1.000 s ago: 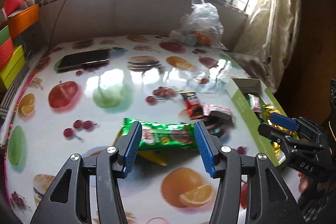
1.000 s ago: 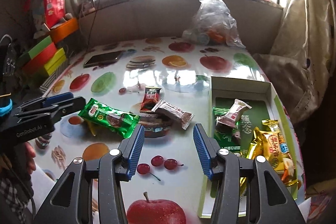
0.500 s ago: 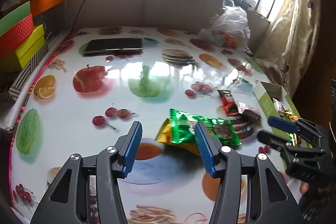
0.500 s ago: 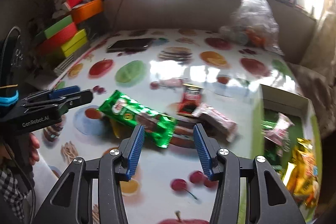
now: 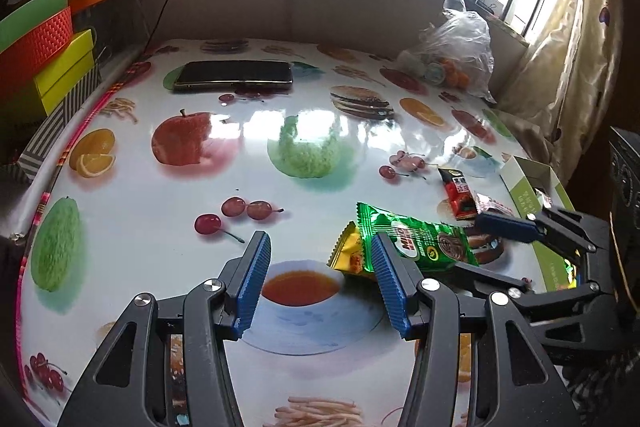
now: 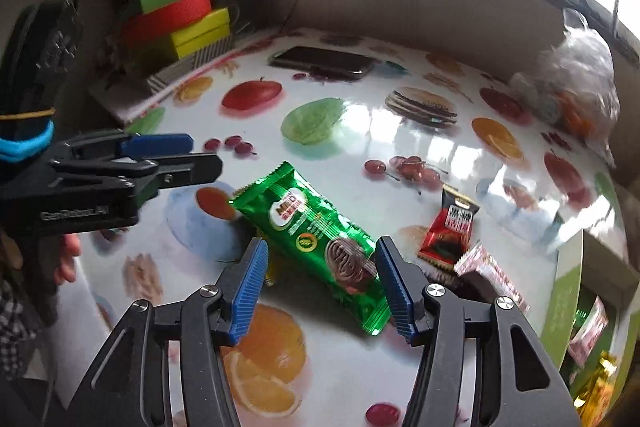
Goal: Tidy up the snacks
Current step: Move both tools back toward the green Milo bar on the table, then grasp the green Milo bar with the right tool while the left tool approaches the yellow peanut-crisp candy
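Between the opening right gripper point(image 6: 318, 281): green wafer packet point(image 6: 320, 239).

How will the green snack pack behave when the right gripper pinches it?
Green pack looks like glossy foil, so probably slippery against the pads. It lies flat and thin, likely light. The crimped ends may flop; the middle seems stiffer. Right gripper straddles it, jaws opening, not yet touching.

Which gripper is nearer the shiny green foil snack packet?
Right gripper: jaws opening, straddling the green foil snack packet. Left gripper hovers beside its far end, empty.
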{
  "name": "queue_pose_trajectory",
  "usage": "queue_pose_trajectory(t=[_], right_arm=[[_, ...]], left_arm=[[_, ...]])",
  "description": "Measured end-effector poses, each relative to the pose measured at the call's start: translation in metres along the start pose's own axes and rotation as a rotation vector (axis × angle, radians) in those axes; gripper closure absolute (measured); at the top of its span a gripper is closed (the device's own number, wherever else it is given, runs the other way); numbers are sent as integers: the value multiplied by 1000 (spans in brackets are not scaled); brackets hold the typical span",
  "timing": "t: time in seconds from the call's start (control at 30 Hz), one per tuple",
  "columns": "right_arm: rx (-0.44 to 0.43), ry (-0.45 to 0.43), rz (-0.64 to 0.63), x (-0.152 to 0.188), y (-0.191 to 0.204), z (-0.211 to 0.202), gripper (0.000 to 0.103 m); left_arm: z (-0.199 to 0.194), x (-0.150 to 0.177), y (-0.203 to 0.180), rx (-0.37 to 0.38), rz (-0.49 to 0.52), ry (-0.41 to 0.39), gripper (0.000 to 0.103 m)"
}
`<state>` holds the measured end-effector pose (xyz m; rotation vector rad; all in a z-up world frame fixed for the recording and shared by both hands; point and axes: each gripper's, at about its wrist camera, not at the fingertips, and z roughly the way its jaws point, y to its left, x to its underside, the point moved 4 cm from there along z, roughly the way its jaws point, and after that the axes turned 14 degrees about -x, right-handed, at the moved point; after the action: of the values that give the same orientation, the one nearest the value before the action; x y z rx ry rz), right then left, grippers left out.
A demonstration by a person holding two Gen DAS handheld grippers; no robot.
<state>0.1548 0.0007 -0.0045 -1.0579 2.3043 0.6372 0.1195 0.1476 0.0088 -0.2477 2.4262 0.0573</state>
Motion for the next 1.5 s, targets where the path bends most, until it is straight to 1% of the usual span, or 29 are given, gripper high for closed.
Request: queue_pose_trajectory(t=[0.1, 0.17, 0.4, 0.53, 0.77, 0.87, 0.93, 1.13, 1.33, 1.5], right_arm=[[26, 54, -29, -4, -5, 11, 47], [29, 83, -53, -5, -7, 16, 47], [-63, 144, -85, -10, -10, 30, 46], [-73, 170, -71, -11, -15, 38, 46], [-45, 178, -35, -14, -30, 44, 46], [-39, 177, 23, -13, -38, 48, 47], [-39, 163, 52, -11, -41, 47, 51], [-15, 155, 69, -10, -42, 45, 60], [-13, 128, 126, -6, -45, 39, 64], [-17, 111, 167, -2, -47, 34, 64]], left_arm=[[2, 1, 1, 6, 1, 5, 50], [4, 0, 2, 8, -2, 6, 50], [8, -3, 3, 14, -5, 14, 50], [11, -3, 4, 15, -4, 19, 50], [14, -4, 1, 21, -7, 27, 50], [14, -3, -1, 27, -2, 27, 50], [14, -3, -1, 26, 5, 28, 50], [14, -3, -4, 32, 32, 27, 50], [15, 0, -15, 60, 125, 36, 50], [15, 1, -23, 108, 176, 34, 50]])
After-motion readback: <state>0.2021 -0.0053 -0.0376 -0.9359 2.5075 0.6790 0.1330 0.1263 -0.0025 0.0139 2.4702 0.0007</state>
